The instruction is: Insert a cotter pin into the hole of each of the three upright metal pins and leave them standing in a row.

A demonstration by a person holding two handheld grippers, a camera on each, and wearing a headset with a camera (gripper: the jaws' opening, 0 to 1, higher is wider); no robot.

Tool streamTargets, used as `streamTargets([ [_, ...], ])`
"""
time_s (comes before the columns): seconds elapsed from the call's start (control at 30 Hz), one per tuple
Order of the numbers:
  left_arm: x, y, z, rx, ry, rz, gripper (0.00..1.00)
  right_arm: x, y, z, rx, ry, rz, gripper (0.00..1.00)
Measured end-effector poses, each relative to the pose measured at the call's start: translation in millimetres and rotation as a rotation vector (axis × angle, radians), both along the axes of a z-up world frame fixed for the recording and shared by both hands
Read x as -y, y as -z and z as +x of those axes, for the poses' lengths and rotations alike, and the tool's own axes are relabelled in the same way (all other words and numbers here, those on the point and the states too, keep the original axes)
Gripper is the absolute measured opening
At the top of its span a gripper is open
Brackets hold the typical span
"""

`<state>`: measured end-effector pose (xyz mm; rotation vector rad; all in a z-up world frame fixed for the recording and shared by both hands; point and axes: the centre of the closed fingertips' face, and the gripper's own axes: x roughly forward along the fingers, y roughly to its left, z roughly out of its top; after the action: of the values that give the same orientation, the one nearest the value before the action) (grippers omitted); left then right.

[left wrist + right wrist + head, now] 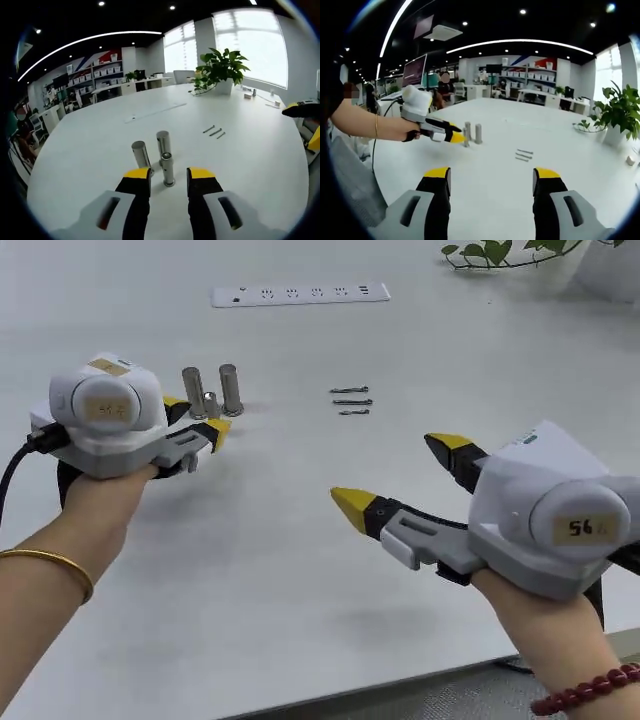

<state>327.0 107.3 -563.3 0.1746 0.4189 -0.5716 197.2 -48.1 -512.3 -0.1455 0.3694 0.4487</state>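
No pin is threaded yet, so this reads as the opening step. The three small, thin grey wire cotter pins [350, 401] lie flat in a tidy stack on the smooth matte white counter [280, 570], at about one o'clock from the middle of the head view. The three upright, polished steel cylindrical pins [211, 400] stand clustered at ten o'clock, two taller ones behind and a shorter, flanged one in front. The left tongs [197, 415], white-bodied with black jaws and yellow tips, sit at nine o'clock with their jaws parted. In the left gripper view [169, 176] the short pin stands just in the gap at their tips, with no contact that I can make out. The right tongs [398, 474] hover at four o'clock, jaws spread wide and holding nothing, well apart from the cotter pins, which lie at one o'clock ahead of them in the right gripper view [524, 154]. The likely next move is for the left tongs to close gently on the short pin and steady it while the right tongs go to twelve o'clock for a cotter pin. That wire is slim and lies flush on a slick surface, so it wants a fine, low pinch, and the round pins look easy to topple. A long white plastic power strip [300, 294] lies far off at twelve o'clock.
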Motion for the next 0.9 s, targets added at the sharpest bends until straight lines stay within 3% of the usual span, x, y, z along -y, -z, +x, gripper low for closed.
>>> streamTargets([
  [0.3,2.2,12.9,10.5,-0.039,0.004,-0.022,0.19,-4.1,3.5,-1.8,-0.016,-0.013,-0.009,0.63],
  [0.47,2.3,20.4,12.2,-0.055,0.017,-0.009,0.16,-9.6,4.6,-3.5,-0.03,-0.027,0.015,0.62],
  [0.9,7.1,22.7,13.9,-0.059,0.038,-0.027,0.06,-15.2,4.9,-5.2,-0.034,-0.046,0.02,0.62],
])
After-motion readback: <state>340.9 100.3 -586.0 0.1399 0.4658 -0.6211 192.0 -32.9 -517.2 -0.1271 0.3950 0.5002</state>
